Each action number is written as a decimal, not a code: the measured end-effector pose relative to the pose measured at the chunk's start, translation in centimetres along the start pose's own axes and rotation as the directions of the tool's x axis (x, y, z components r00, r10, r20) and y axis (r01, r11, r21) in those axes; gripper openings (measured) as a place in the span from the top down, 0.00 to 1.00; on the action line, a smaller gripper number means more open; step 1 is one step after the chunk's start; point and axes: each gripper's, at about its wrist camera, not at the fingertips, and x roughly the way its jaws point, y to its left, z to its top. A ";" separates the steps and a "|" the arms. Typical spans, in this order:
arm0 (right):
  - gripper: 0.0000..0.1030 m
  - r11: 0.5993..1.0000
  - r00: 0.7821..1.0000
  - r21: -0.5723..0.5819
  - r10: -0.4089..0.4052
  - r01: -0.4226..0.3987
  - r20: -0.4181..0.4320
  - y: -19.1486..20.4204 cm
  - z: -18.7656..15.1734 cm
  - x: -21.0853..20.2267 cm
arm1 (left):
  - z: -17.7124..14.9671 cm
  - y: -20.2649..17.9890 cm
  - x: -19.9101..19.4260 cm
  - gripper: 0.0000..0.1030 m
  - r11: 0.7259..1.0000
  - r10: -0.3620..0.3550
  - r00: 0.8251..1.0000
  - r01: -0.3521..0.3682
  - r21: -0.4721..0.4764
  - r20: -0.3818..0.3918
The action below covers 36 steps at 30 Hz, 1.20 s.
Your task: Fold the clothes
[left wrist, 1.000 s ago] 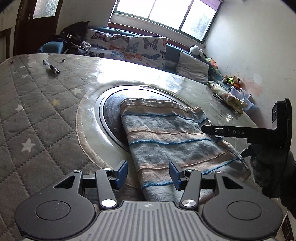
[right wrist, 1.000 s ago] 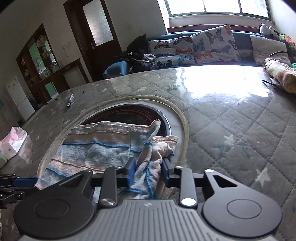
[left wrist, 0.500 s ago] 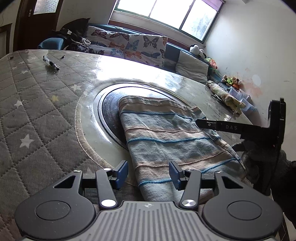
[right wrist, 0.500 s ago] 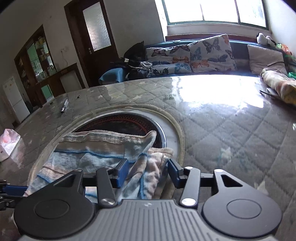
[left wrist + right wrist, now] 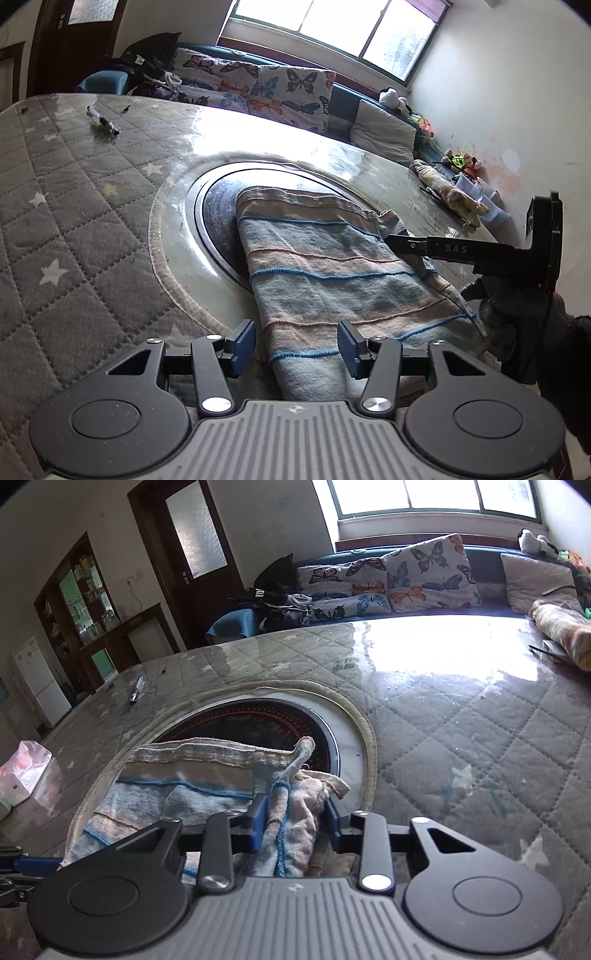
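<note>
A striped blue and beige cloth lies over the round dark plate set in the table. My left gripper is open, its blue pads either side of the cloth's near edge, not closed on it. My right gripper has a bunched fold of the same cloth between its blue pads, which stand a little apart around it. The right gripper also shows in the left wrist view, its fingers at the cloth's right edge. The rest of the cloth spreads left in the right wrist view.
The table carries a quilted star-pattern cover under a glossy sheet. A pen lies at the far left. A rolled cloth and plastic boxes sit far right. A sofa with butterfly cushions stands behind. A bag sits left.
The right gripper opened from a tight grip on the cloth half a second ago, and has since narrowed around the bunched fold again. The left gripper stayed open and shifted slightly.
</note>
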 end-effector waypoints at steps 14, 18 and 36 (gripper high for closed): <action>0.84 0.998 0.999 0.065 -0.007 0.004 0.048 0.3 -1.7 -2.9 | 0.0 0.8 -0.2 0.75 0.999 -0.009 0.999 0.007 -0.052 -0.034; 0.84 0.997 0.998 0.071 -0.023 0.018 0.066 0.2 -2.2 -4.0 | -0.1 0.6 -0.1 0.81 0.998 -0.026 0.999 0.024 -0.053 -0.043; 0.77 0.987 0.993 0.148 -0.083 0.070 0.084 -1.5 -5.4 -7.3 | -1.4 -1.5 -0.5 0.59 0.999 -0.034 0.998 0.034 0.008 -0.052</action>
